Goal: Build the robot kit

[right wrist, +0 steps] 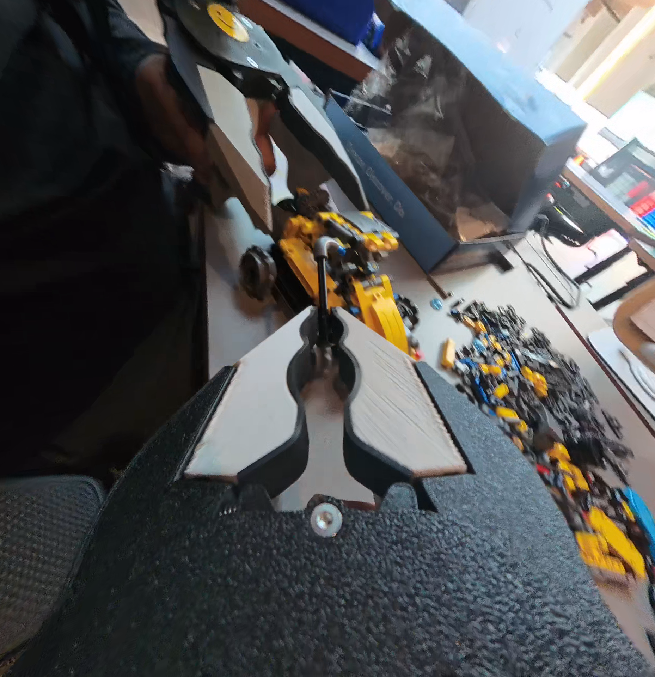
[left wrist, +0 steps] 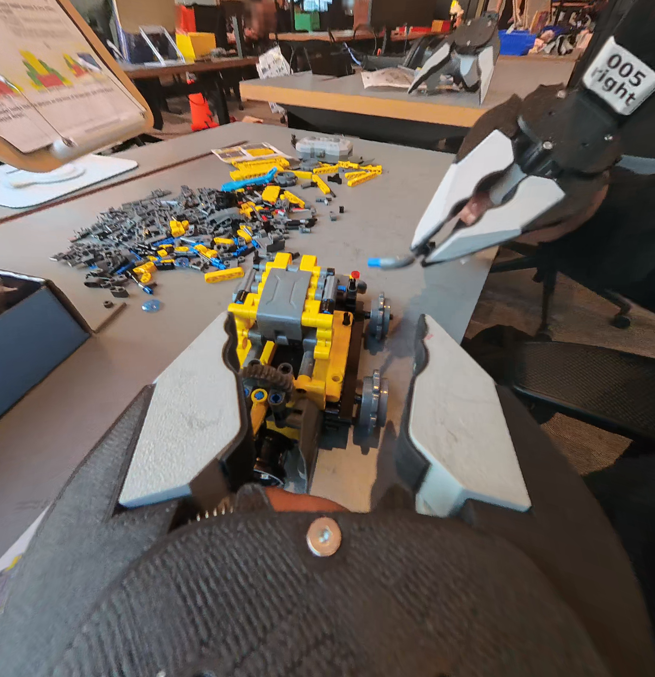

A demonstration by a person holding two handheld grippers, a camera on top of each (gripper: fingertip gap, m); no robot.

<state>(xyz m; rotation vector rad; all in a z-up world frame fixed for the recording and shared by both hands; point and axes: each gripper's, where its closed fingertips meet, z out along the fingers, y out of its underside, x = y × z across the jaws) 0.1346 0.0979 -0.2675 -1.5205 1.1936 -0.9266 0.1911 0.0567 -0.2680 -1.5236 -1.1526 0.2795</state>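
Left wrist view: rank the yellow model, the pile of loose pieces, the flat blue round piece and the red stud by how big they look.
1. pile of loose pieces and yellow model: similar; model is nearer, so unsure.
2. flat blue round piece
3. red stud

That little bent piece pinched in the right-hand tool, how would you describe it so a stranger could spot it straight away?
Start at the grey table and find the half-built yellow toy vehicle near its edge. Just above it hangs the right tool, shut on a thin black rod ending in a grey elbow piece with a blue tip. Unlike the loose pile of parts, it is held in the air.
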